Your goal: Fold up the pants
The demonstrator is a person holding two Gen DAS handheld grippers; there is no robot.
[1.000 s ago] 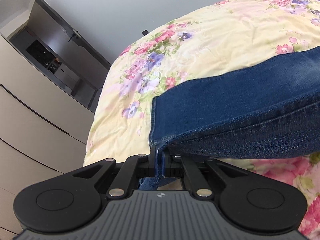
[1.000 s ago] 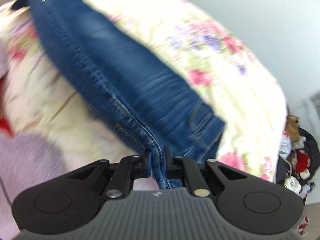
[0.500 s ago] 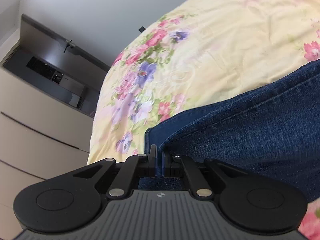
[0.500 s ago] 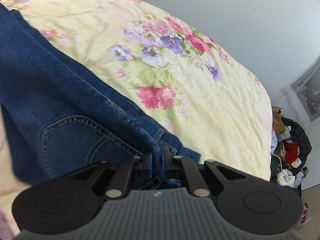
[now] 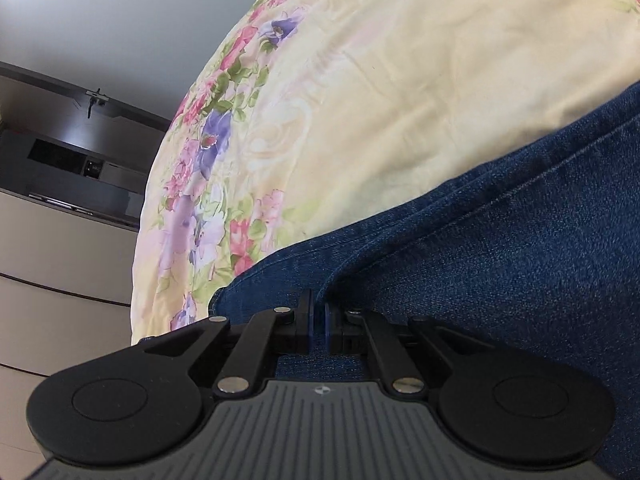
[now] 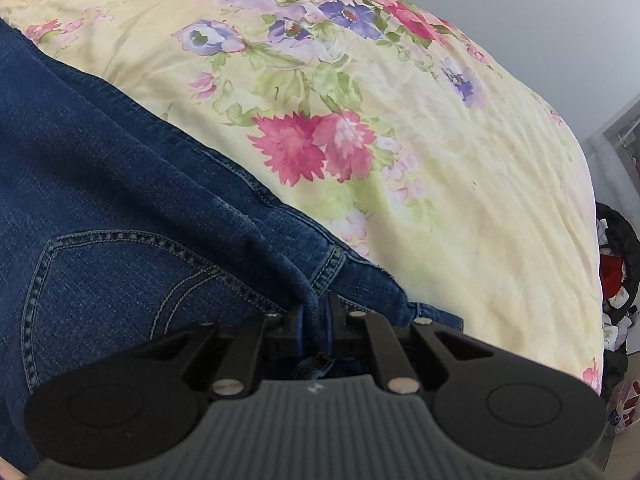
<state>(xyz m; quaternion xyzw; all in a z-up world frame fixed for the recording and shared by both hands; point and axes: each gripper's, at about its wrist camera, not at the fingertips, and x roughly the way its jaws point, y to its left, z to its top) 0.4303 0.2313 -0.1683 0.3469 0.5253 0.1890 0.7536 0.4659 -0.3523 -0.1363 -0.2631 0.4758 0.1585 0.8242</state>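
Dark blue jeans (image 5: pixel 500 248) lie on a bed with a yellow floral cover (image 5: pixel 380 80). My left gripper (image 5: pixel 318 314) is shut on a fold of the jeans' edge, low over the bed. In the right wrist view the jeans (image 6: pixel 120 216) show a stitched back pocket (image 6: pixel 100 280) and the waistband end. My right gripper (image 6: pixel 314 316) is shut on a bunched fold of denim near the waistband, close to the bed cover (image 6: pixel 460 160).
Pale cabinets with drawers (image 5: pixel 60 280) and a dark doorway stand left of the bed. A dark basket of clothes (image 6: pixel 616 280) sits past the bed's right edge. Grey wall lies behind the bed.
Both grippers have come down toward the bed with the jeans still held. The lifted denim now lies flat on the cover, and the back pocket has come into the right view.
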